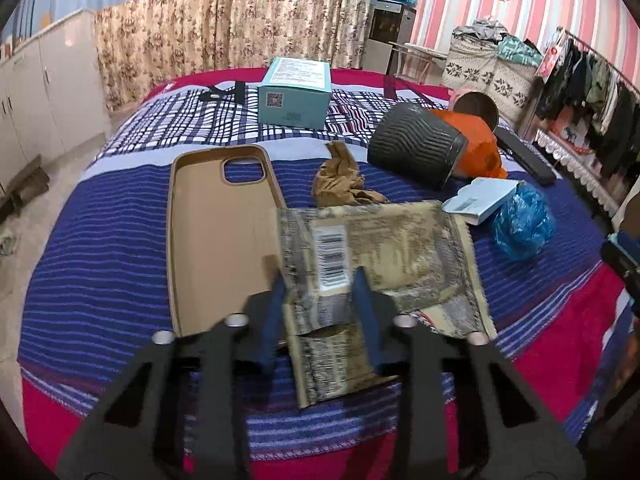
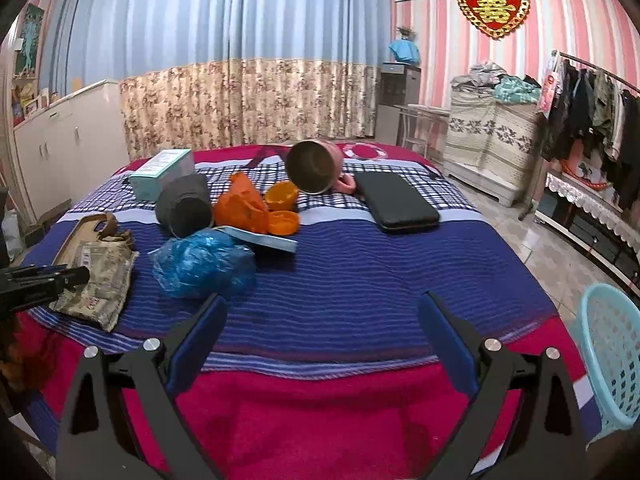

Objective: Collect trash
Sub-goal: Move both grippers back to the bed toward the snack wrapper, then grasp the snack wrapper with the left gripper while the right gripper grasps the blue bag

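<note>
Wrapper [image 1: 372, 240] barcode shows only from left tool [image 1: 320, 276] view

Laundry basket [image 2: 612, 356] — cut off, right edge

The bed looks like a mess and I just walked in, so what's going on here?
A person with a gripper in each hand is collecting trash from the bed. The left gripper has its jaws open around a flattened printed wrapper, not yet clamped. The right gripper hangs open over bare blanket, holding nothing. A crumpled blue plastic bag and orange bag still lie there; a light blue basket stands beside the bed.
</note>
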Action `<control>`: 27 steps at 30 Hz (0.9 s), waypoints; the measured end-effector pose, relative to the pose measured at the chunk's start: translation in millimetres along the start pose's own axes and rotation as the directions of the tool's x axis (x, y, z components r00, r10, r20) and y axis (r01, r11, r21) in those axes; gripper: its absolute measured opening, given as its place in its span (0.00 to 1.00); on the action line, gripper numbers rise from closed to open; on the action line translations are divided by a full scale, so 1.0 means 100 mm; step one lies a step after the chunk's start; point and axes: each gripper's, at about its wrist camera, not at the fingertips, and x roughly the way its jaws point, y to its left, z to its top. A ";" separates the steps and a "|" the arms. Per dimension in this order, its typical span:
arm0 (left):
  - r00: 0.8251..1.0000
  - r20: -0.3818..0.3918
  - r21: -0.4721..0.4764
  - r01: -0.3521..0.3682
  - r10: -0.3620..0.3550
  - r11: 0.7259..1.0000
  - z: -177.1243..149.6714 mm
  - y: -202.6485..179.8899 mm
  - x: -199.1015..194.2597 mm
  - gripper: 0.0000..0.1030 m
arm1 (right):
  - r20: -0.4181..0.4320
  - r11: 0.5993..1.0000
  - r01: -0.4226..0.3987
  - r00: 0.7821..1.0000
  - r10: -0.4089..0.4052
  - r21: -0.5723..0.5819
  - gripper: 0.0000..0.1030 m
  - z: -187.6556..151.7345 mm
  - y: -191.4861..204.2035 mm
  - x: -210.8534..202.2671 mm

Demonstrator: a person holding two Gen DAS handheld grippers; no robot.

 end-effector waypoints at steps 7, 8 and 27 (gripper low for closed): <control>0.999 0.013 -0.040 0.048 -0.048 0.998 0.03 0.08 -0.08 0.02 | -0.017 1.000 -0.026 1.000 0.026 -0.013 0.92 0.01 0.12 0.10; 0.999 0.024 -0.038 0.049 -0.048 0.998 0.04 0.08 -0.11 0.02 | -0.019 0.999 -0.033 0.999 0.033 -0.012 0.92 0.02 0.14 0.11; 0.980 0.201 0.080 -0.015 -0.001 0.997 0.27 -0.12 -0.68 0.01 | -0.135 0.972 -0.208 0.972 0.193 -0.111 0.34 0.14 0.65 0.52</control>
